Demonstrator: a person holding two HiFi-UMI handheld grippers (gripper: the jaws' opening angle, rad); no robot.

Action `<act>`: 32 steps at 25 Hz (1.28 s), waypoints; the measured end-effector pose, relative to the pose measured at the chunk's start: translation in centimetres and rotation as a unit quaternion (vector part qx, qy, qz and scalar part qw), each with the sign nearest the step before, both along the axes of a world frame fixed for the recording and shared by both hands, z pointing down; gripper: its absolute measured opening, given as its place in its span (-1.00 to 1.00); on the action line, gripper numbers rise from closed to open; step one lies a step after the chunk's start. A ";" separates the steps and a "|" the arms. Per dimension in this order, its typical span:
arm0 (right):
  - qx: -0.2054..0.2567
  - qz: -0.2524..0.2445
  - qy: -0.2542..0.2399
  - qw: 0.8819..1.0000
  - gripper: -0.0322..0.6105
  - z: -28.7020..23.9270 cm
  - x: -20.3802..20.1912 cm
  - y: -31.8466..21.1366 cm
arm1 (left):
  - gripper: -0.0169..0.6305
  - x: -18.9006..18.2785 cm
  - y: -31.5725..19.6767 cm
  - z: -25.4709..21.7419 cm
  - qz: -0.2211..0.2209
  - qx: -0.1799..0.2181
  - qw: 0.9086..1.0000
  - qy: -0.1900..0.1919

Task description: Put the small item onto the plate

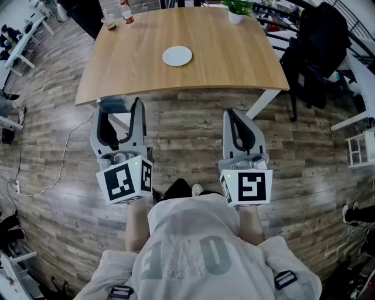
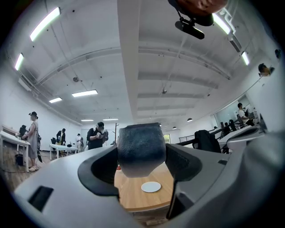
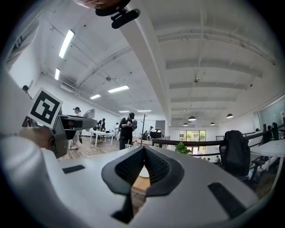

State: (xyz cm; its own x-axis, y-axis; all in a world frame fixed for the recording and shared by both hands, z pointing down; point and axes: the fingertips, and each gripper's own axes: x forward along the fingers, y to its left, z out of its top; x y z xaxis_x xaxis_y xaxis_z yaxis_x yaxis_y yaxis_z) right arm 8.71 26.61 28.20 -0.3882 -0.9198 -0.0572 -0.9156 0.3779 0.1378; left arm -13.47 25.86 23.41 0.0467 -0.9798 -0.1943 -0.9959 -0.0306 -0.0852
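A white plate (image 1: 177,56) lies on the wooden table (image 1: 234,64) ahead of me, and it shows small in the left gripper view (image 2: 151,186). My left gripper (image 1: 119,106) is held in the air short of the table's near edge. It is shut on a small dark grey, rough-surfaced rounded item (image 2: 141,149) that fills the gap between its wide-set jaws. Beside it, also short of the table, my right gripper (image 1: 232,113) is shut with nothing in it; its jaws meet at the tip (image 3: 143,151).
A bottle (image 1: 126,13) and a cup (image 1: 110,22) stand at the table's far left corner, a potted plant (image 1: 237,8) at the far right. A black chair with dark clothing (image 1: 319,41) is right of the table. A cable (image 1: 64,158) runs over the wood floor. People (image 2: 97,135) stand in the background.
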 end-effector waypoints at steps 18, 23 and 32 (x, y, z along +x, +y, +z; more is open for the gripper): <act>-0.007 0.012 -0.006 1.000 -0.84 1.9 0.9 -13.9 | 0.03 2.8 -14.2 1.6 0.045 0.002 0.999 -0.006; -0.003 0.021 0.002 1.000 -0.84 0.7 -0.7 -21.7 | 0.03 1.4 -22.2 0.9 0.054 0.001 0.999 -0.005; 0.006 0.037 0.020 0.999 -0.84 -1.7 -3.9 -35.4 | 0.03 -1.8 -36.5 -0.3 0.070 0.005 0.997 -0.004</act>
